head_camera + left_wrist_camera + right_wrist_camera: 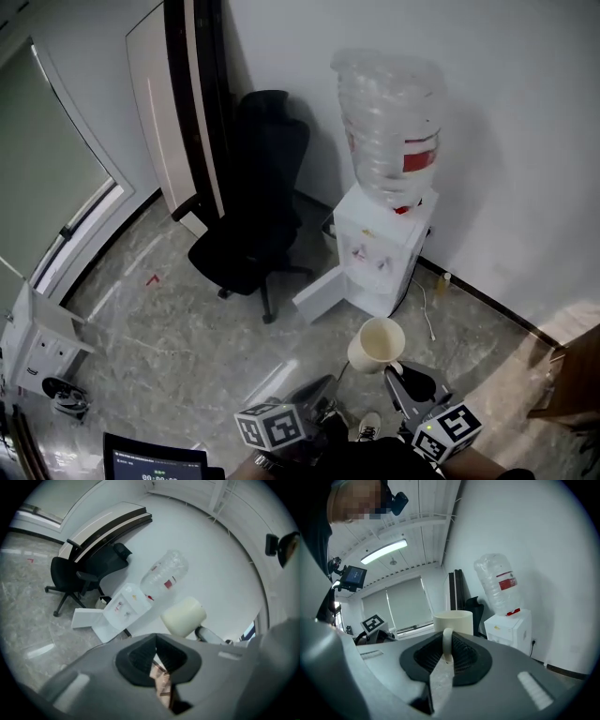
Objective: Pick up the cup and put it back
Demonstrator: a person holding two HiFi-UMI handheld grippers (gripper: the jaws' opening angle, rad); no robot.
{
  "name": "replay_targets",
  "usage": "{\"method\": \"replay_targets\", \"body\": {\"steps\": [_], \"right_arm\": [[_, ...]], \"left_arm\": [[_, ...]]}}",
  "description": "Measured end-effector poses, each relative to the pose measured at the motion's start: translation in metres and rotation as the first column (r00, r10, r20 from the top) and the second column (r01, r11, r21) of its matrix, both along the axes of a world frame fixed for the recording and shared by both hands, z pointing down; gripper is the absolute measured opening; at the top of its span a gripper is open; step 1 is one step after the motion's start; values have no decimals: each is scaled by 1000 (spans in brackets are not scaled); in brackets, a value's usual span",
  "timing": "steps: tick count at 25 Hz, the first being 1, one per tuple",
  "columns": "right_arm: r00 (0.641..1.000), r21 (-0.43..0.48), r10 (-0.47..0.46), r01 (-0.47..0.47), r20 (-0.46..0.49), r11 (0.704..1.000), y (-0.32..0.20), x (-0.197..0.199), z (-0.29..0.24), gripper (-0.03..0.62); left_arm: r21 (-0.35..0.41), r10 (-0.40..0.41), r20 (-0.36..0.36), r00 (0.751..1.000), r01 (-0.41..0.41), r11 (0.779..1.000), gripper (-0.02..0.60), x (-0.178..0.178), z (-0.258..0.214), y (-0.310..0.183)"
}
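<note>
One cream cup (pixel 377 343) is up in the air, well above the grey floor (pixel 178 347). Its mouth is up and tipped slightly toward our head view. We look down into it and see pale walls and a pale bottom; it looks empty.

The right gripper (pixel 447 652) has the cup by the handle (pixel 447 641). We note its two dark pads clamped on the loop from either side, with the cup body standing just beyond the jaw tips.

The left gripper (pixel 155 641) is beside the right one and apart from the cup. Its jaw tips are pressed together with nothing between them.

Beyond the cup, near the white wall (pixel 525 141), a white water dispenser (pixel 382 248) stands on the floor. A big clear bottle (pixel 389 122) with a red label sits neck-down on its top. We cannot tell any water level through the ribbed plastic.

The dispenser's lower door (pixel 323 292) hangs open, swung out low over the floor. We cannot see what is inside the cabinet.

Left of the dispenser stands a black office chair (pixel 253 211). Behind the chair, pale and dark boards (pixel 178 112) lean into the corner. A small lit screen (pixel 155 461) shows at the bottom left edge of the head view.
</note>
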State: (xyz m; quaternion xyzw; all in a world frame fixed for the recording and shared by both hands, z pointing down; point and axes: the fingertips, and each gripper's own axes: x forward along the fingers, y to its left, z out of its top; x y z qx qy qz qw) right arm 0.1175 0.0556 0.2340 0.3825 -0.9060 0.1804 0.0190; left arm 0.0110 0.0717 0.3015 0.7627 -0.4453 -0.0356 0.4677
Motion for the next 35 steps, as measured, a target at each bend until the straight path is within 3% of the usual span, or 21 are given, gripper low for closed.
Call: {"method": "replay_targets", "body": {"steps": [4, 10, 18, 25, 31, 35], "right_arm": [[999, -3, 47, -47, 8, 999, 13, 17, 0, 48], [992, 41, 128, -128, -11, 991, 28, 20, -9, 48], [970, 39, 244, -244, 6, 969, 28, -42, -22, 48], [944, 60, 330, -329, -8, 943, 37, -94, -29, 48], [921, 82, 388, -384, -28, 920, 49, -119, -27, 48], [922, 92, 386, -382, -38, 920, 51, -122, -30, 48]], "left_arm": [[30, 29, -11, 1000, -28, 999, 3, 8, -12, 2], [71, 140, -32, 990, -138, 988, 3, 17, -24, 8], [115, 240, -70, 968, -232, 966, 3, -42, -37, -1], [103, 326, -82, 942, -318, 943, 3, -92, -32, -4], [101, 422, -78, 903, -414, 905, 3, -99, -26, -4], [110, 430, -90, 898, -420, 901, 3, -97, -33, -9]]}}
